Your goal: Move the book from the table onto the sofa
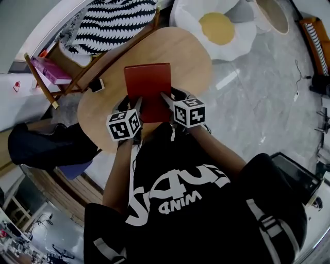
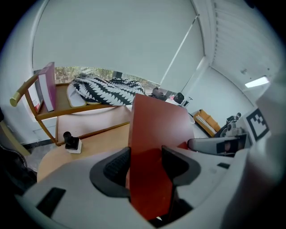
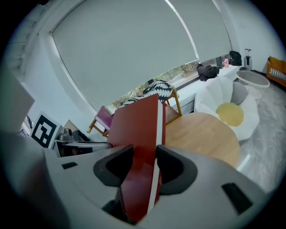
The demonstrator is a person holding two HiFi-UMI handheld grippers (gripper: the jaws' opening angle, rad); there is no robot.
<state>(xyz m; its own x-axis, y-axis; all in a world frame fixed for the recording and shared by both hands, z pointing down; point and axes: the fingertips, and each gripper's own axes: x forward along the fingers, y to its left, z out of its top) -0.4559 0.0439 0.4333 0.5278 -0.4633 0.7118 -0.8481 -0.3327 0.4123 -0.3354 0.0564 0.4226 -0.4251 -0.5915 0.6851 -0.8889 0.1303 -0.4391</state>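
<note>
The red book (image 1: 147, 87) is mid-frame in the head view, over the round table (image 1: 180, 51). The left gripper (image 2: 145, 163) has its jaws clamped on the book's near-left part, and the right gripper (image 3: 144, 163) has its jaws clamped on the near-right part, by the white page edge. At upper left a chair (image 1: 42, 85) carries a striped cushion (image 1: 116, 20) and a purple item (image 1: 51, 69), while at the top right a round tub (image 1: 276, 15), whose contents I cannot tell, stands beside an egg-shaped cushion (image 1: 216, 28).
</note>
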